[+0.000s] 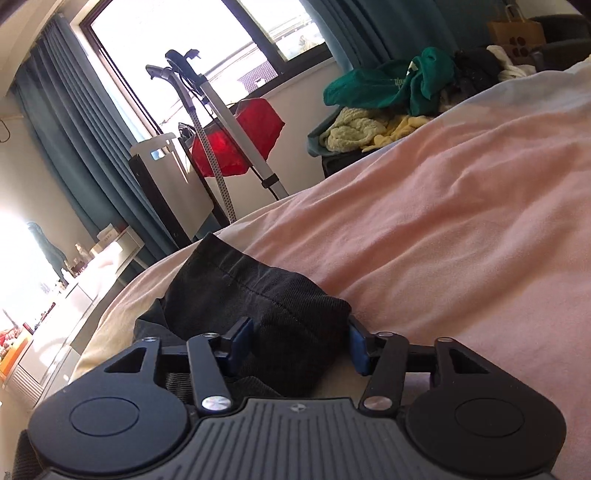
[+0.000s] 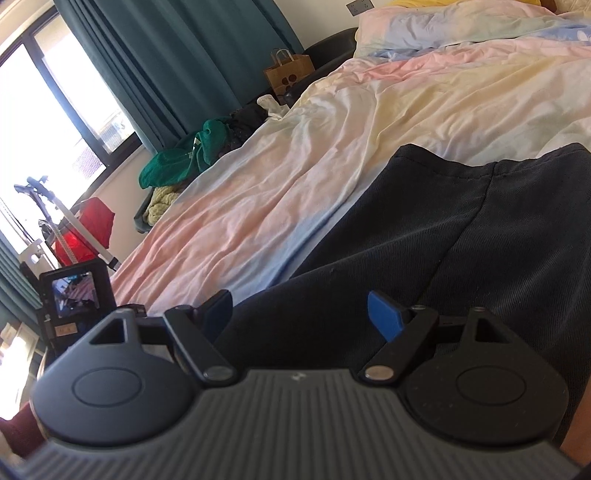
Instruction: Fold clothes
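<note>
A black garment (image 1: pixel 258 291) lies bunched at the near edge of the pink bedsheet (image 1: pixel 461 221), its stitched hem standing up. My left gripper (image 1: pixel 300 341) holds a thick fold of it; both blue pads press against the cloth. In the right wrist view the same black garment (image 2: pixel 461 240) spreads flat over the bed, a seam running down its middle. My right gripper (image 2: pixel 301 314) hovers just over its near part, jaws wide apart with nothing pinched between the blue pads (image 2: pixel 384 317).
A heap of clothes with a green top (image 1: pixel 391 85) lies past the bed's far side, a brown paper bag (image 2: pixel 288 74) behind it. A garment steamer pole (image 1: pixel 221 122) and red fabric (image 1: pixel 240 136) stand by the window. Pillows (image 2: pixel 461 22) lie at the bed's head.
</note>
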